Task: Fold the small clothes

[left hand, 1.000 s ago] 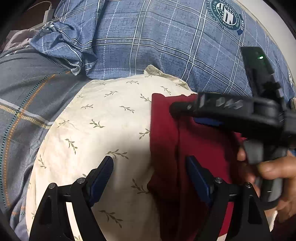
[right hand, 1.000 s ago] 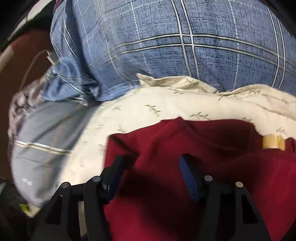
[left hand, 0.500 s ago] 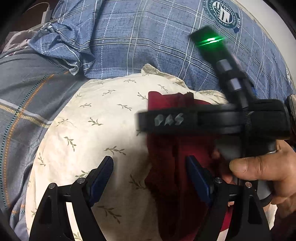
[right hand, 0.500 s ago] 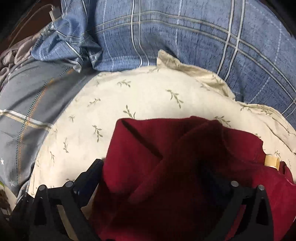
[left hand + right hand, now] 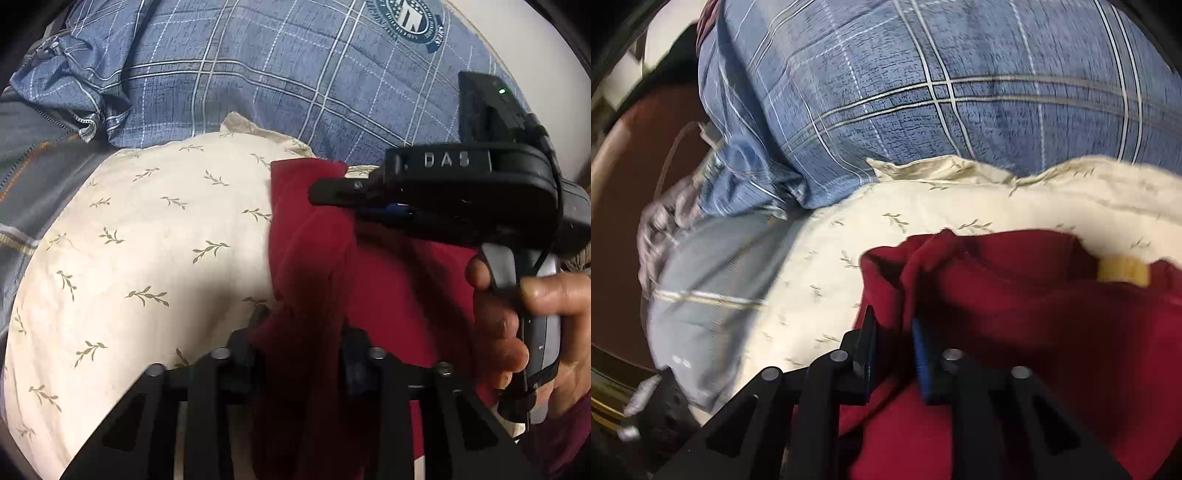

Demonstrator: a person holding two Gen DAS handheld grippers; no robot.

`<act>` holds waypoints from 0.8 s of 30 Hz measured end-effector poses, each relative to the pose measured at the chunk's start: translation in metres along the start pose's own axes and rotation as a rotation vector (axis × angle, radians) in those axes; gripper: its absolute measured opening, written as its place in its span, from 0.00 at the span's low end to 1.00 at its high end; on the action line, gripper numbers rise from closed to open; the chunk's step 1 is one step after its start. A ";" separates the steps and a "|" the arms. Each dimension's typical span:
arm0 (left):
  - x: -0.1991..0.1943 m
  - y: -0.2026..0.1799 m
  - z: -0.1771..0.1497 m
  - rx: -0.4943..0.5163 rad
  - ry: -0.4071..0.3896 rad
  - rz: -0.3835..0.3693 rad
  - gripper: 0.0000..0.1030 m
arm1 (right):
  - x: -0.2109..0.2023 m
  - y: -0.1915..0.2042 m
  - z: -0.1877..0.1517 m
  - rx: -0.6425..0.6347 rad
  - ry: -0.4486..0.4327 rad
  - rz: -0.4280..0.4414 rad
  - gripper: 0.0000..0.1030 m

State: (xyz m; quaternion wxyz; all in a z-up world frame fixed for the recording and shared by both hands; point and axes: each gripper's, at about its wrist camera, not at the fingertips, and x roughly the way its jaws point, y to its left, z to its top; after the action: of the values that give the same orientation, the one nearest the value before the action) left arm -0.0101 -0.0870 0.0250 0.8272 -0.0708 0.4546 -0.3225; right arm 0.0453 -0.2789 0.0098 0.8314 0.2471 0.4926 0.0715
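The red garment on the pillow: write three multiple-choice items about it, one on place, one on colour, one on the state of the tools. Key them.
1. What does the red garment lie on?
A. a cream pillow with a leaf print
B. a wooden table
C. a tiled floor

2. What colour is the checked fabric behind the pillow?
A. green
B. blue
C. orange

3. How do the two tools stand?
A. both wide open above the cloth
B. one only grips the cloth
C. both closed on folds of the cloth

Key:
1 A, the cream pillow spreads beneath it.
2 B, the blue checked fabric fills the top of the view.
3 C, the left tool and right tool have just been closing, each with red cloth pinched between its pads.
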 end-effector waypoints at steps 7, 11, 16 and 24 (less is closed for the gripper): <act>-0.020 -0.009 -0.003 0.061 -0.055 -0.050 0.25 | 0.001 0.037 0.000 -0.115 0.030 -0.060 0.85; -0.028 -0.017 -0.010 0.116 -0.074 -0.035 0.25 | 0.026 0.043 -0.005 -0.158 0.099 -0.154 0.69; -0.025 -0.015 -0.013 0.120 -0.059 0.054 0.39 | 0.011 0.026 -0.012 -0.153 0.020 -0.130 0.24; -0.038 -0.039 -0.024 0.186 -0.078 0.132 0.55 | 0.001 0.020 -0.012 -0.137 -0.009 -0.105 0.23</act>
State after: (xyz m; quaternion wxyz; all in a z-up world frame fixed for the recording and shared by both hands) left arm -0.0617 -0.0907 0.0543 0.8668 0.0239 0.3936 -0.3052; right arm 0.0382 -0.2570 0.0138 0.8511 0.1639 0.4950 0.0602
